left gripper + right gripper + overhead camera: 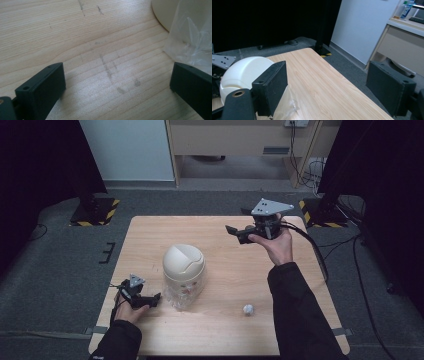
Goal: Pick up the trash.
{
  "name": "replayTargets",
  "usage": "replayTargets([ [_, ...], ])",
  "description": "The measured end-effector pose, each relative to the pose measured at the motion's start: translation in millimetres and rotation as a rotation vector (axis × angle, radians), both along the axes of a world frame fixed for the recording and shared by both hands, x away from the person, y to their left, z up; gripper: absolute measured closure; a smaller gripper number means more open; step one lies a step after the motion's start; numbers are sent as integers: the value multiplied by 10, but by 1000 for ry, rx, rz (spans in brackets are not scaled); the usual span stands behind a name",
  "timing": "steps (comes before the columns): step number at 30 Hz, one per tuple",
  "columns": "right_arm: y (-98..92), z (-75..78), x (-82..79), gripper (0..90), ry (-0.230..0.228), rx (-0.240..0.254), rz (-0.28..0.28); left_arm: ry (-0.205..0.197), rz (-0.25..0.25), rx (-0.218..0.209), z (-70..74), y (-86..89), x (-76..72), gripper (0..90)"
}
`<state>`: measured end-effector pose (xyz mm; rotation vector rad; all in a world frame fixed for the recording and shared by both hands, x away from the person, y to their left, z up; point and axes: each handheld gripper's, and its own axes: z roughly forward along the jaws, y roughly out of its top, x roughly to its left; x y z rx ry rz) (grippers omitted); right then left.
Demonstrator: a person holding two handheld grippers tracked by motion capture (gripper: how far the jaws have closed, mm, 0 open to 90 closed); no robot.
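The left gripper (150,300) is being held low with jaws wide and empty, just beside the domed white bin (183,265) and its clear plastic liner (192,37) at table (225,330) centre. The right gripper (239,234) is being held raised over the far right, also wide and empty. A small ball, possibly crumpled paper (248,309), is lying near the front edge.

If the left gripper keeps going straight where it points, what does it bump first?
Probably the clear plastic bag at the foot of the small white bin. The left gripper, jaws open, points right at it, low over the table.
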<state>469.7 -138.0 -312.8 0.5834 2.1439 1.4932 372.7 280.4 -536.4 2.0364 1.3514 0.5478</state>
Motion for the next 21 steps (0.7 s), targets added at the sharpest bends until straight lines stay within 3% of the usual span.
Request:
replayTargets([
  [4,83,-10,32,175,12,27,25,0,0,0,0,0,1,0],
  [10,133,-44,72,175,23,18,32,0,-1,0,0,0,3,0],
  [17,176,-47,125,180,35,47,44,0,-1,-1,0,-1,5,0],
  [21,221,-22,134,183,24,24,57,0,-2,0,0,0,5,0],
])
